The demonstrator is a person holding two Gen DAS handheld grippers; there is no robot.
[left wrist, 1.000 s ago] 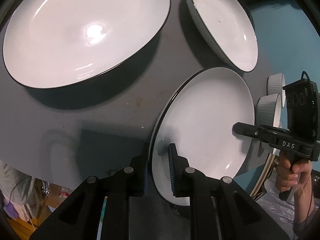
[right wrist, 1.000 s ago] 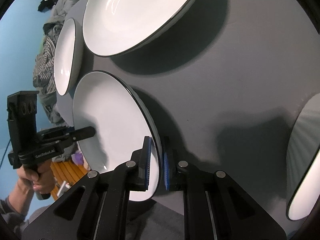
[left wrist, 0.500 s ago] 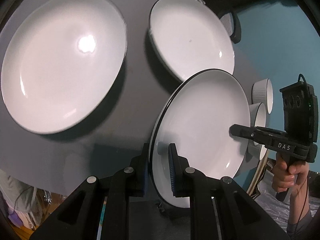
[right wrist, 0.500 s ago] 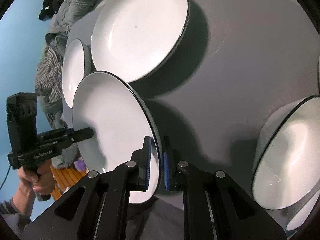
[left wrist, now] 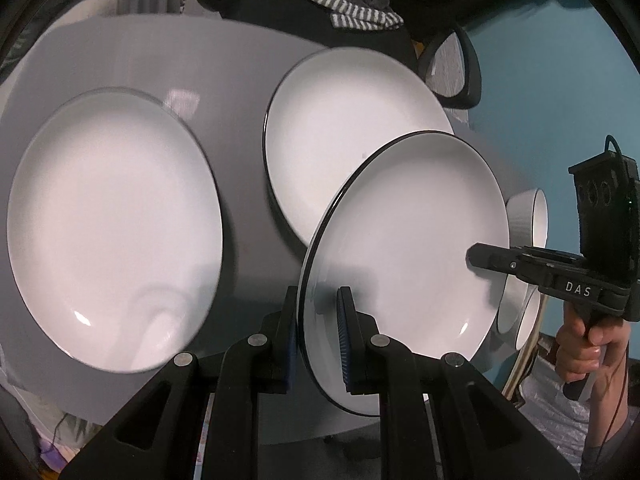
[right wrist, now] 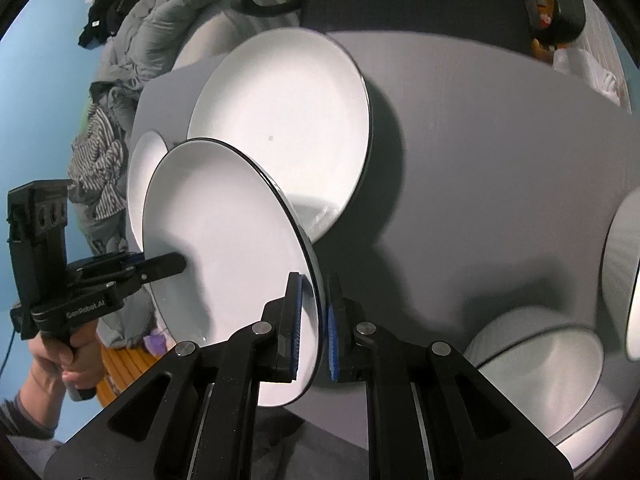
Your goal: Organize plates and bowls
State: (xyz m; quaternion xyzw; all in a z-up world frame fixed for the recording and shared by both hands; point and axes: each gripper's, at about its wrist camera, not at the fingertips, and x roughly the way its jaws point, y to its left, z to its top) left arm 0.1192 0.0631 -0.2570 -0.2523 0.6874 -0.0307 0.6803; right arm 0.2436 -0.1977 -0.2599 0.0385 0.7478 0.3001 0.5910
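Note:
A white plate with a black rim [left wrist: 408,256] [right wrist: 224,240] hangs tilted above the grey table [left wrist: 240,100], held at two opposite edges. My left gripper [left wrist: 320,320] is shut on its near rim in the left wrist view. My right gripper [right wrist: 314,312] is shut on the opposite rim; its fingertip [left wrist: 480,258] shows on the plate's far side. The left gripper [right wrist: 176,264] also appears in the right wrist view. The held plate partly overlaps a matching plate [left wrist: 344,128] [right wrist: 288,120] lying on the table. A third plate [left wrist: 112,228] [right wrist: 140,176] lies to the left.
Ribbed grey bowls with white insides [right wrist: 540,368] [right wrist: 624,248] [left wrist: 528,216] stand on the table's right side. A dark chair with a striped cloth [left wrist: 352,12] is behind the table. Piled clothes [right wrist: 132,60] lie beyond the left edge. A hand [left wrist: 588,344] grips the right tool.
Both grippers have risen with the plate between them. The plates on the table look smaller and farther off, and the held plate now hangs over the middle plate's edge.

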